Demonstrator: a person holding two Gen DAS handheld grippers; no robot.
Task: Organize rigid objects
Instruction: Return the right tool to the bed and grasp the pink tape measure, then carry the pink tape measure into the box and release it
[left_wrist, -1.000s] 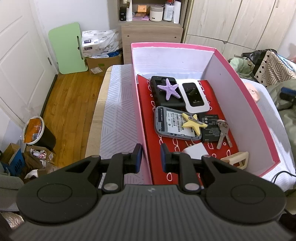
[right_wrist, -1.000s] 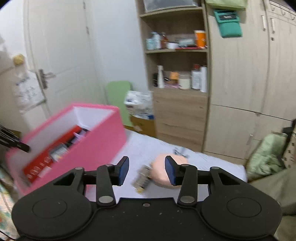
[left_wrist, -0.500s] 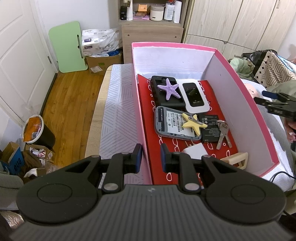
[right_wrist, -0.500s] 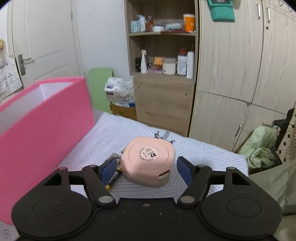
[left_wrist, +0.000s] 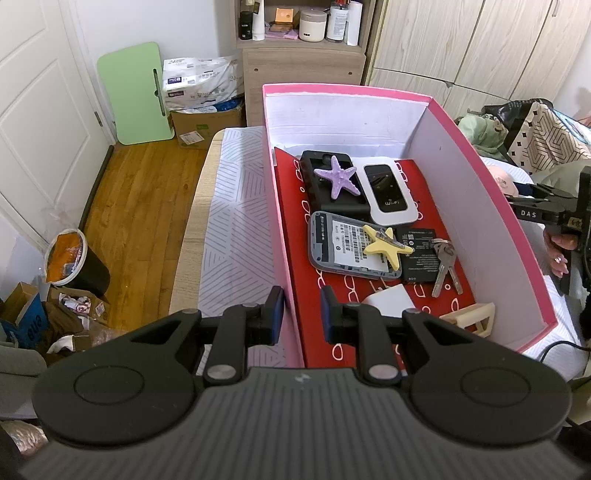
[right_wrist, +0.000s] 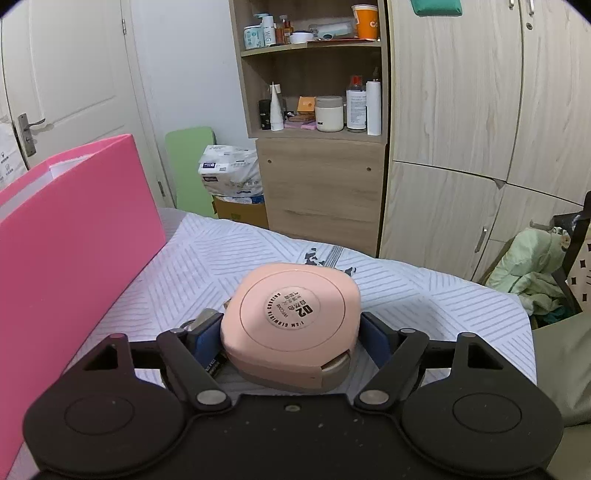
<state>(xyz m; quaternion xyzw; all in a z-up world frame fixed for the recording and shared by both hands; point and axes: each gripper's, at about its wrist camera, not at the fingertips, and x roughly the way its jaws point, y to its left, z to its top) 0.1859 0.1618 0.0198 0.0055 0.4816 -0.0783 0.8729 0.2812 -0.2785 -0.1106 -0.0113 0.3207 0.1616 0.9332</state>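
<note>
Left wrist view. The left gripper is held over the near left wall of the open pink cardboard box; its blue-padded fingers stand either side of that wall with a narrow gap, clamped on the wall's edge as far as can be told. Listed inside the box, on a red patterned liner: a black phone case with a purple starfish on it; a white pocket Wi-Fi router just beside; a grey opened device bearing a yellow starfish; a flat black battery; a set of silver keys; a white card; a beige plastic frame in the near right corner. The right gripper is seen outside the box's right wall, borne by a hand.

Right wrist view. The right gripper is recorded with jaws opening wide; a round-cornered pink plastic case with a circular label lies between them on the striped white bedcover. The right pad is not pressing on it; contact at the left pad cannot be told. A small dark object lies by the left finger. The pink box stands at left.
</note>
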